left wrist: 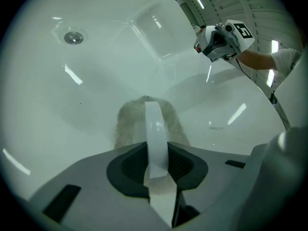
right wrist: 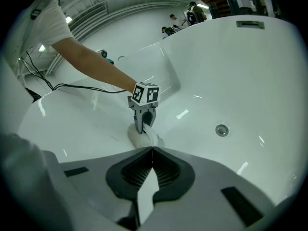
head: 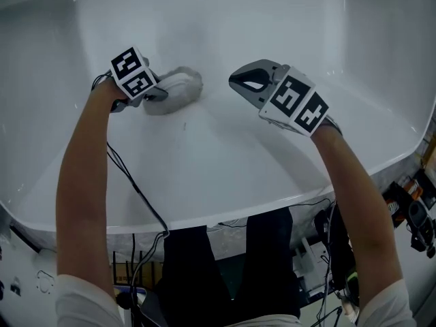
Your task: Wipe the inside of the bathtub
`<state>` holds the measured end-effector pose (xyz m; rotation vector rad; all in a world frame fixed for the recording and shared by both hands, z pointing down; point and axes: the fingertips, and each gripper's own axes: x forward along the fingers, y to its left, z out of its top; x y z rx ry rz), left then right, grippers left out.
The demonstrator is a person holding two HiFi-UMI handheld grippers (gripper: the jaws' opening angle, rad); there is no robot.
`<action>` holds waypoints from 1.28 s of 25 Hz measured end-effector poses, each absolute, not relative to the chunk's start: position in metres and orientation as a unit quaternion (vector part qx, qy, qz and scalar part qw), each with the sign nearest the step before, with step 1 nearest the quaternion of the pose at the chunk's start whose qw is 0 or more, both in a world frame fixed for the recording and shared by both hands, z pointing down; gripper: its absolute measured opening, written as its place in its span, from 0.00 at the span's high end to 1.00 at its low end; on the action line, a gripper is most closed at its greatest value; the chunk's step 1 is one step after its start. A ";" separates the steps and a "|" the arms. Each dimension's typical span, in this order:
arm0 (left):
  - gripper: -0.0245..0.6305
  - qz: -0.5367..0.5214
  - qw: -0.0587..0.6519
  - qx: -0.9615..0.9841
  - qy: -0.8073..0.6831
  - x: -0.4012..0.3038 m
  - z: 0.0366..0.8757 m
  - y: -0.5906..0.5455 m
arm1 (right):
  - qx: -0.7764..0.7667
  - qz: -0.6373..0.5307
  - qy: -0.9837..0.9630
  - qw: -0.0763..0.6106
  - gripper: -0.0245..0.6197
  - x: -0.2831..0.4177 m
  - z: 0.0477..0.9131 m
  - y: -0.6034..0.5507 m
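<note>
White tub (head: pixel 204 162): left gripper (head: pixel 161 92) jaws clamp the strap (left wrist: pixel 155 129) of a grey pad (head: pixel 178 87) resting on its inner slope. Right gripper (head: pixel 237 81) jaws together, empty, nearby.

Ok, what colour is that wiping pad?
The wiping pad is pale grey-beige with a white strap; clearest in the left gripper view.
</note>
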<state>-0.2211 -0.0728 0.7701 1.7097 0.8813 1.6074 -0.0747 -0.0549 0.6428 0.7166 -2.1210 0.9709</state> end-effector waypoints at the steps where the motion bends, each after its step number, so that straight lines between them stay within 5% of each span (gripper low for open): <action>1: 0.81 0.609 0.312 0.647 0.336 -0.222 0.766 -0.072 | 0.274 0.374 -0.816 0.345 0.93 -0.073 0.644 -0.056; 32: 0.81 0.488 0.284 0.724 0.396 -0.243 0.493 -0.026 | 0.282 0.383 -0.809 0.345 0.93 -0.137 0.546 -0.076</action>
